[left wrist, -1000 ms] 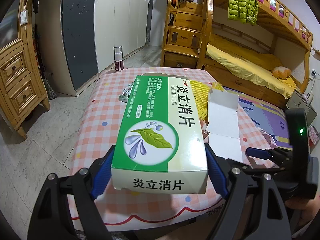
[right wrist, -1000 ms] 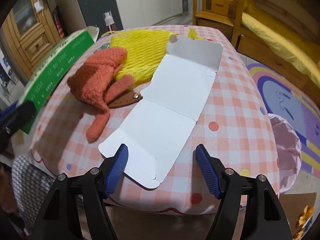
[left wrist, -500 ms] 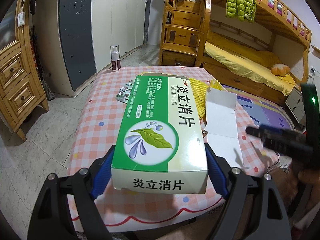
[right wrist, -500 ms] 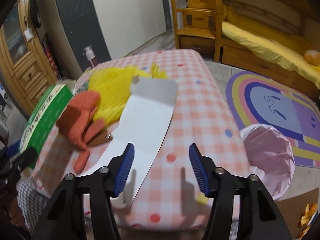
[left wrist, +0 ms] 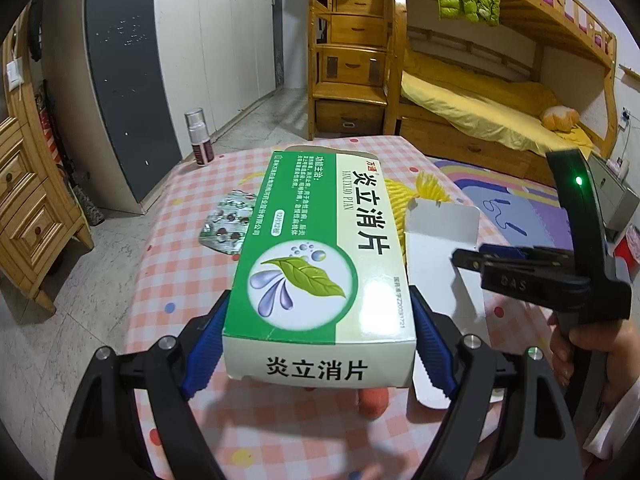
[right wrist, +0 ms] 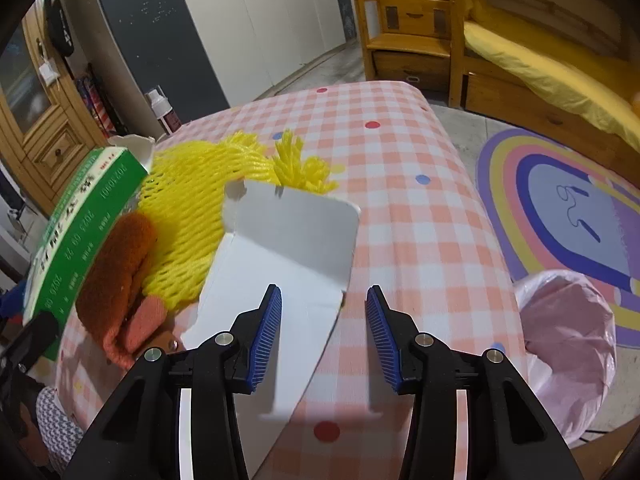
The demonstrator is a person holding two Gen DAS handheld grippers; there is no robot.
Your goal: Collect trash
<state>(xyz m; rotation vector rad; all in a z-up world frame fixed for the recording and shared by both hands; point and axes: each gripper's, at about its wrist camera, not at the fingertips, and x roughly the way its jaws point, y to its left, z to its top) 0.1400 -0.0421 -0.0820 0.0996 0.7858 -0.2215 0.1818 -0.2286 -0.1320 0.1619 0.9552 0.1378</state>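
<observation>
The left gripper (left wrist: 320,344) has its jaws clamped on the long sides of a green-and-white medicine box (left wrist: 320,256), held level above the worktop (left wrist: 192,240). The box's long axis runs from near to far, its near end panel facing the camera.

The right gripper (right wrist: 324,336) hovers with jaws apart over the near part of a flattened white carton (right wrist: 280,264) lying on the worktop; one jaw is above the card, the other above bare cloth to its right. The carton's long axis runs near to far, its far flap raised.

Left of the carton lie yellow foam netting (right wrist: 192,200) and an orange knitted glove (right wrist: 120,276). A blister pack (left wrist: 228,226) and a spray bottle (left wrist: 198,136) sit further left.

The worktop carries a pink checked cloth. A pink-lined bin (right wrist: 568,344) stands on the floor to the right, near a rainbow rug (right wrist: 560,192) and a wooden bunk bed (left wrist: 480,92).
</observation>
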